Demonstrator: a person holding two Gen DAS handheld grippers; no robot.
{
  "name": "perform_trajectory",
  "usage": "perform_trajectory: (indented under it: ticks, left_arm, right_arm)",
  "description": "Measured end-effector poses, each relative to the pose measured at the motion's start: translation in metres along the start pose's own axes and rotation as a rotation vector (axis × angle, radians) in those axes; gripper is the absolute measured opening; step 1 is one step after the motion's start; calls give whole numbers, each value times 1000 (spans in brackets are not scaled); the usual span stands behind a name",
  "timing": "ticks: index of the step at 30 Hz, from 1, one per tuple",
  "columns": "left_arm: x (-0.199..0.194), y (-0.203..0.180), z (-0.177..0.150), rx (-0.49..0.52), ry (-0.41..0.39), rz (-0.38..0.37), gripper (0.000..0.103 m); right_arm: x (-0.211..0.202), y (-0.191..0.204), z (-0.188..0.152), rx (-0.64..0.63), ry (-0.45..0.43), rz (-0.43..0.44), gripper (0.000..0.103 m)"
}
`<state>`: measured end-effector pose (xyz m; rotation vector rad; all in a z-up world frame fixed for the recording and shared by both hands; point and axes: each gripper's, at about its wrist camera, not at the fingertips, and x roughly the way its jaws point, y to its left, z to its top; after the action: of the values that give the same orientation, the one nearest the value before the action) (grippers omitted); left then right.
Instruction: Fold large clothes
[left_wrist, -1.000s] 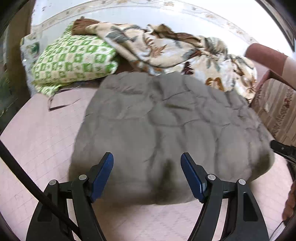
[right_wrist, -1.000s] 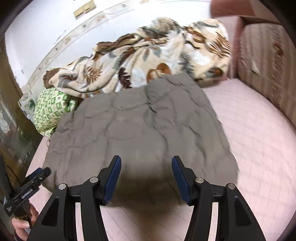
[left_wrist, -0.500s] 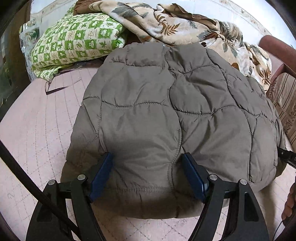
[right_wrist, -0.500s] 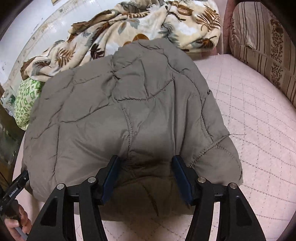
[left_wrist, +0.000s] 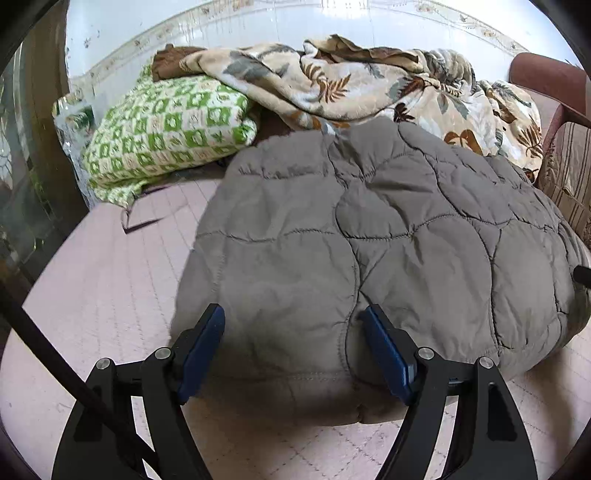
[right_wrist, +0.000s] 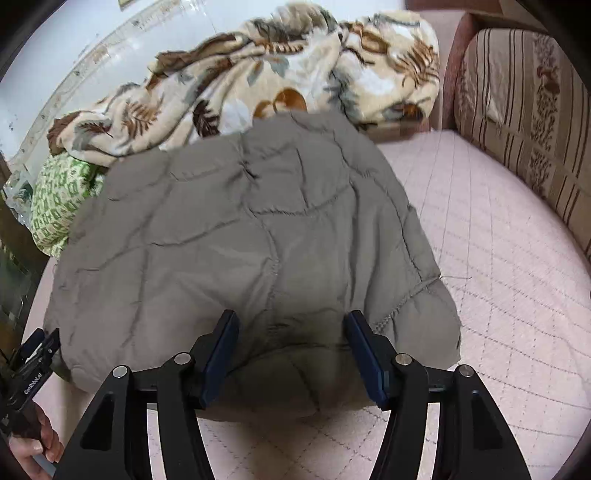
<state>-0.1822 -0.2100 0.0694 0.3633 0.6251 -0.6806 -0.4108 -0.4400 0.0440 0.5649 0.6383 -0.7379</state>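
Observation:
A grey quilted jacket (left_wrist: 369, 240) lies folded into a thick pad on the pink quilted bed cover (left_wrist: 103, 288). My left gripper (left_wrist: 292, 310) stands open over its near left edge, a bulge of fabric lying between the blue pads without being pinched. In the right wrist view my right gripper (right_wrist: 291, 314) is open the same way over the near edge of the jacket (right_wrist: 240, 240), close to its right corner. The left gripper's tip (right_wrist: 37, 350) and the hand (right_wrist: 33, 446) holding it show at the lower left there.
A green-and-white pillow (left_wrist: 166, 136) and a crumpled leaf-print blanket (left_wrist: 351, 85) lie behind the jacket against the wall. A striped cushion (right_wrist: 517, 110) borders the bed on the right. Bare pink cover (right_wrist: 498, 258) stretches right of the jacket. A black cable (left_wrist: 55, 354) crosses the lower left.
Half a second ago both grippers sat lower and closer on the jacket's near edge; now they have drawn back a little. The jacket keeps its folded shape, and the jaws stay wide.

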Motion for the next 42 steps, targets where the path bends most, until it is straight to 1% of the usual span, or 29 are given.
perform_trajectory:
  ticks: [6, 12, 17, 24, 42]
  left_arm:
    - [-6, 5, 1, 8, -13, 20, 77]
    - [0, 10, -2, 14, 10, 39, 77]
    - [4, 13, -5, 15, 22, 39, 78]
    - [8, 13, -6, 14, 34, 40, 78]
    - [9, 12, -6, 18, 36, 42, 78]
  right_arm:
    - [-14, 23, 0, -45, -68, 44, 65]
    - [-3, 52, -5, -98, -54, 80, 65]
    - [12, 67, -9, -126, -30, 75, 65]
    - [28, 61, -10, -101, 7, 87, 68]
    - [36, 62, -13, -114, 32, 88, 72]
